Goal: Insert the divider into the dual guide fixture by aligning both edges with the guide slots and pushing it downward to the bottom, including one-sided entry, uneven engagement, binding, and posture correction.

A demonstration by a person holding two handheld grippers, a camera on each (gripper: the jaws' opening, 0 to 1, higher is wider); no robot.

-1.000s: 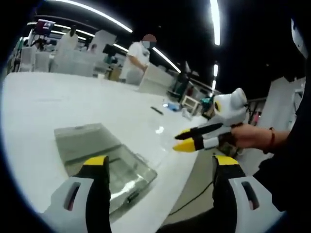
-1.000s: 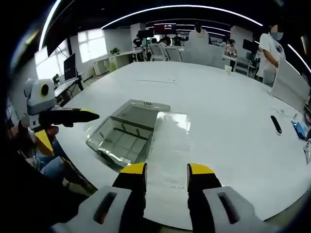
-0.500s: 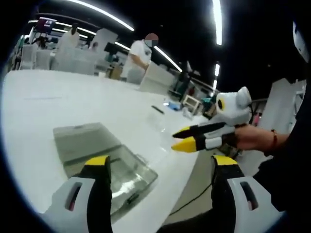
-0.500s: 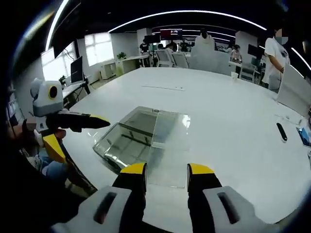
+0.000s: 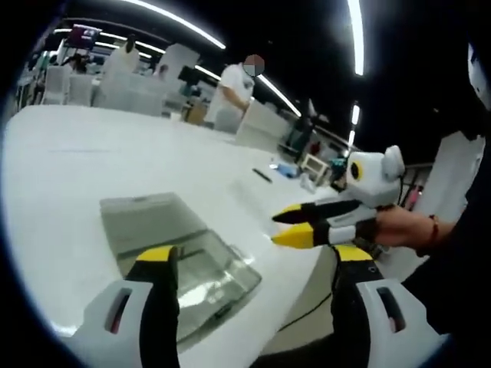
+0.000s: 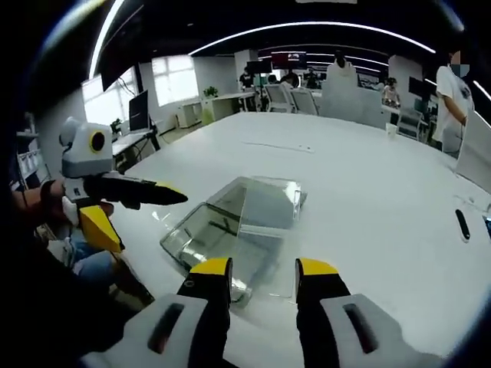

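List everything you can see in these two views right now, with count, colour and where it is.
Table: one, white, large, under everything.
Dual guide fixture: one, clear, near the table's front edge.
Divider: one, clear sheet, lying partly over the fixture, just ahead of the right tongs.
Remote-like object: one, black, far right on the table.
Ceiling lights: several, white strips, overhead.
Monitors and office chairs: several, in the background.
People: a few, one in white standing beyond the table.
Left tongs: one, yellow tips on black and white, open, over the fixture's corner.
Right tongs: one, same colours, open, at the divider's near edge.
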